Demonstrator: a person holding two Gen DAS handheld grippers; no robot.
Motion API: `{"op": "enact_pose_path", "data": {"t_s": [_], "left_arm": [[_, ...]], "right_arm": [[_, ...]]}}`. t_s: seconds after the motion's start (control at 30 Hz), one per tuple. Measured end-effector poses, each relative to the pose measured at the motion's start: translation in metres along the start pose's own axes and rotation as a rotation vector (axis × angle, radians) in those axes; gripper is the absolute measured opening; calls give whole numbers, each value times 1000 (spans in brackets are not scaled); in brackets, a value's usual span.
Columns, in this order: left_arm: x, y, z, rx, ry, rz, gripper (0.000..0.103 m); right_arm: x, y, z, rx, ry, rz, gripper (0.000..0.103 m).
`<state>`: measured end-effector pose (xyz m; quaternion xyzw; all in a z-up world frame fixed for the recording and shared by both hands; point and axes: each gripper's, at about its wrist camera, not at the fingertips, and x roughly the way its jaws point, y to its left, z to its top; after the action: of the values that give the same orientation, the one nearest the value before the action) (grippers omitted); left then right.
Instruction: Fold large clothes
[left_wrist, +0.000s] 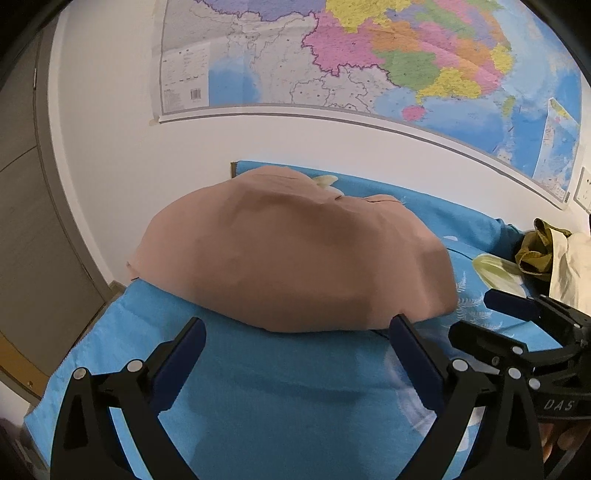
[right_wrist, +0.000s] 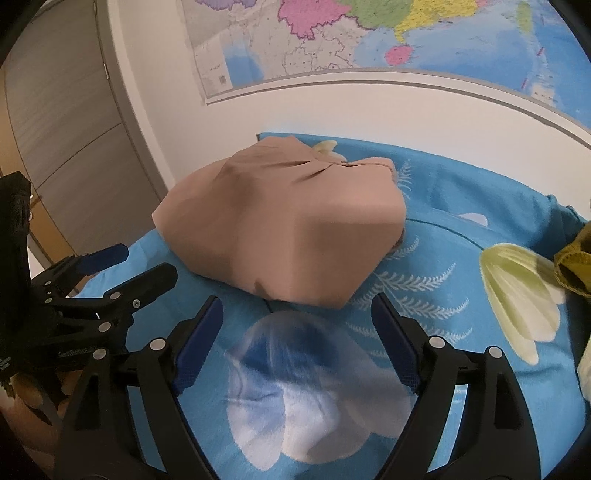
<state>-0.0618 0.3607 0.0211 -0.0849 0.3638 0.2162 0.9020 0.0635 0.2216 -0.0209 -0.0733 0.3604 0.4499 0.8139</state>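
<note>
garment: tan folded garment (left_wrist: 291, 258) lies flat on the bed, a compact bundle near the bed's far left corner by the wall; a seam or crease line runs across its far end
bed: blue sheet (left_wrist: 280, 373) with white fern and flower print
left hand-held gripper (left_wrist: 297, 332): jaws spread wide, nothing between them; tips sit just short of the garment's near edge, and the right tip may overlap the hem but the view does not settle it
right hand-held gripper (right_wrist: 297, 310): jaws apart, empty, over the white-and-blue flower print just in front of the garment; not touching it
relative: the two sit side by side, each visible at the edge of the other's view
other clothes: olive cloth (left_wrist: 535, 251) and a cream item (left_wrist: 572, 269) piled at the bed's right side, well apart from the garment
wall: map (left_wrist: 369, 59) hangs above the bed
left side: grey wardrobe doors (right_wrist: 70, 122)
</note>
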Motion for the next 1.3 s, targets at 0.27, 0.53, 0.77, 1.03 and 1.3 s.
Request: {"op": "enact_pose_path", "data": {"t_s": [0.27, 0.53, 0.77, 1.03, 1.3], "left_arm": [[-14, -8, -6, -10, -10, 40, 96], [-25, -9, -10, -24, -11, 79, 96], [-33, -12, -16, -31, -58, 120, 96], [-44, -15, -17, -42, -60, 124, 96], [-50, -16, -18, -43, -60, 137, 96]], "right_arm": [[-21, 9, -9, -5, -53, -29, 94], [-31, 15, -19, -19, -74, -52, 97], [-40, 21, -25, -46, -85, -51, 97], [-50, 22, -29, -33, -78, -33, 97], [-59, 22, -32, -9, -74, -14, 97]]}}
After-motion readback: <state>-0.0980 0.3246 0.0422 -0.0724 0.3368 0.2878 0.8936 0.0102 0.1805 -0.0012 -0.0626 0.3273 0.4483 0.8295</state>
